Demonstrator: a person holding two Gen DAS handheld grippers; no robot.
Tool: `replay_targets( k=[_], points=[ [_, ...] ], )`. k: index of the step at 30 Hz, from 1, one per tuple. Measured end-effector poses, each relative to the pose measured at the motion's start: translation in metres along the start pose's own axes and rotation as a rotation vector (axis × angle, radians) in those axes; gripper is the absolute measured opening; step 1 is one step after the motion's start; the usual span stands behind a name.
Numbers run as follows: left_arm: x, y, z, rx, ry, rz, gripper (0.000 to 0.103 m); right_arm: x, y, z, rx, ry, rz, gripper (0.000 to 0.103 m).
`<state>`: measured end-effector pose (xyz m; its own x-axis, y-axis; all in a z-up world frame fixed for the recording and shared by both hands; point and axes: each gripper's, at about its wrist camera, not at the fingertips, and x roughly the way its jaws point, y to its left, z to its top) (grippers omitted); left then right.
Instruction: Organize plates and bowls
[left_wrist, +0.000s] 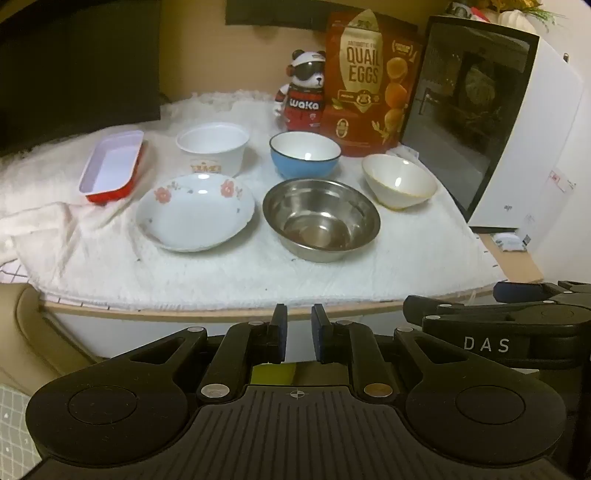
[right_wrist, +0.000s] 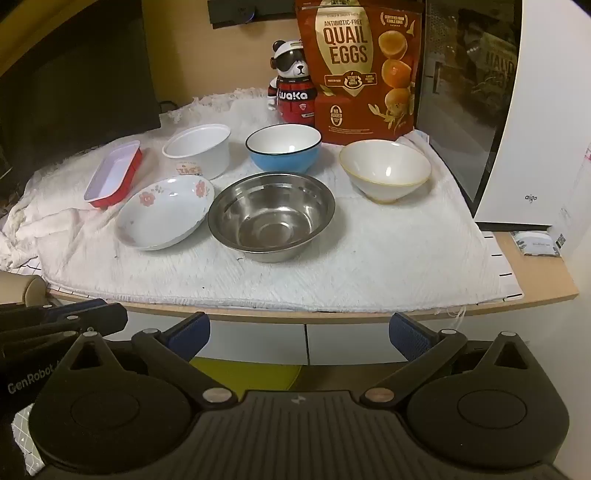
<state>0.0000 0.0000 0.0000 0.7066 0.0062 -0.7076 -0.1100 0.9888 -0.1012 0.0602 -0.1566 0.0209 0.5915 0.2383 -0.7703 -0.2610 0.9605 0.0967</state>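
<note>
On a white cloth lie a flowered plate (left_wrist: 195, 212) (right_wrist: 164, 210), a steel bowl (left_wrist: 321, 218) (right_wrist: 271, 216), a blue bowl (left_wrist: 304, 155) (right_wrist: 283, 147), a cream cone-shaped bowl (left_wrist: 399, 181) (right_wrist: 385, 170), a white tub (left_wrist: 213, 147) (right_wrist: 197, 149) and a red rectangular dish (left_wrist: 112, 166) (right_wrist: 114, 173). My left gripper (left_wrist: 298, 325) hangs in front of the table edge, shut with nothing between its pads. My right gripper (right_wrist: 300, 330) also hangs short of the table edge, open wide and empty. Each gripper shows at the edge of the other's view.
A quail-egg bag (left_wrist: 369, 81) (right_wrist: 360, 66) and a panda figure (left_wrist: 304, 90) (right_wrist: 293, 83) stand behind the bowls. A white appliance with a dark glass door (left_wrist: 480, 122) (right_wrist: 476, 92) closes the right side. A dark monitor (left_wrist: 77, 66) stands at the back left. The wooden table edge (right_wrist: 535, 293) runs across the front.
</note>
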Motion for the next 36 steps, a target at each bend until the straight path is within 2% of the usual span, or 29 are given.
replay_targets(
  k=[7,12,36],
  points=[
    [0.002,0.012,-0.003,-0.005,0.009,-0.012,0.018,0.005,0.002,-0.002,-0.007,0.009,0.001,0.103],
    [0.002,0.001,-0.001,0.005,0.013,0.009,0.018,0.003,-0.005,-0.003,-0.004,0.006,0.002,0.103],
    [0.007,-0.004,-0.003,-0.001,0.025,0.005,0.018,0.005,0.001,-0.002,-0.011,0.016,0.004,0.103]
  ],
)
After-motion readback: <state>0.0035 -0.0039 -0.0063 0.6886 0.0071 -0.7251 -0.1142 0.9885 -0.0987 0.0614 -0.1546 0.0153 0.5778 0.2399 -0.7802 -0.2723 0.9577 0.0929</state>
